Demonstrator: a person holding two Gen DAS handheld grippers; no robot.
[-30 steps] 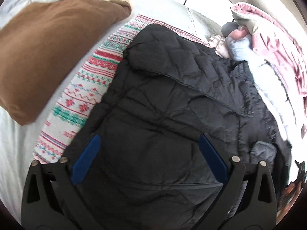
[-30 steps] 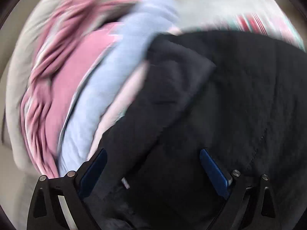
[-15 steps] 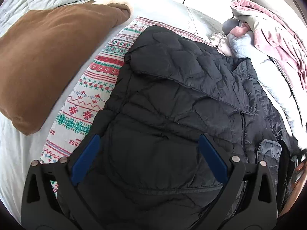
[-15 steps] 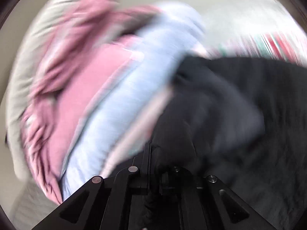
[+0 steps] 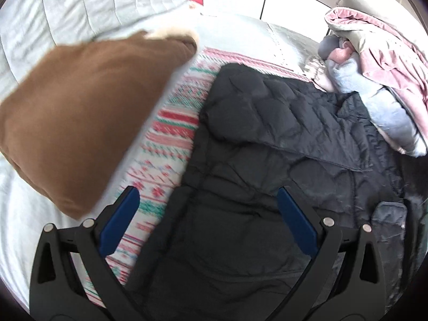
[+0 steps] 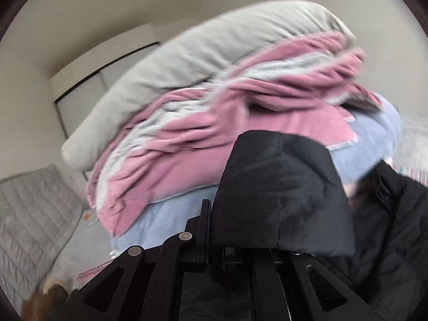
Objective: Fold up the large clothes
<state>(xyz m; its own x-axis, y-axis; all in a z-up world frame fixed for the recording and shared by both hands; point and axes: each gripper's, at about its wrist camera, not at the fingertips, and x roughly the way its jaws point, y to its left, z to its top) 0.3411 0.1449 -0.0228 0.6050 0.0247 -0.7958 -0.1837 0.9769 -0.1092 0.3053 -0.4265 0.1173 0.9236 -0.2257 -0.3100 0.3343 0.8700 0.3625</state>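
Observation:
A black quilted puffer jacket [image 5: 267,160] lies spread on the bed over a red, green and white patterned blanket [image 5: 171,123]. My left gripper [image 5: 206,219] is open and empty, hovering above the jacket's lower left edge. My right gripper [image 6: 214,243] is shut on a fold of the black jacket [image 6: 281,195] and holds it lifted in front of the camera; its fingertips are hidden by the cloth.
A brown cushion [image 5: 80,112] lies left of the jacket. A pile of pink, light blue and grey bedding [image 5: 374,61] sits at the right; it also fills the right wrist view [image 6: 200,139]. A grey quilted bedspread [image 5: 80,8] covers the bed.
My right gripper closed on a fold of the jacket and lifted it, tilting up toward the bedding pile. My left gripper shifted left, staying open.

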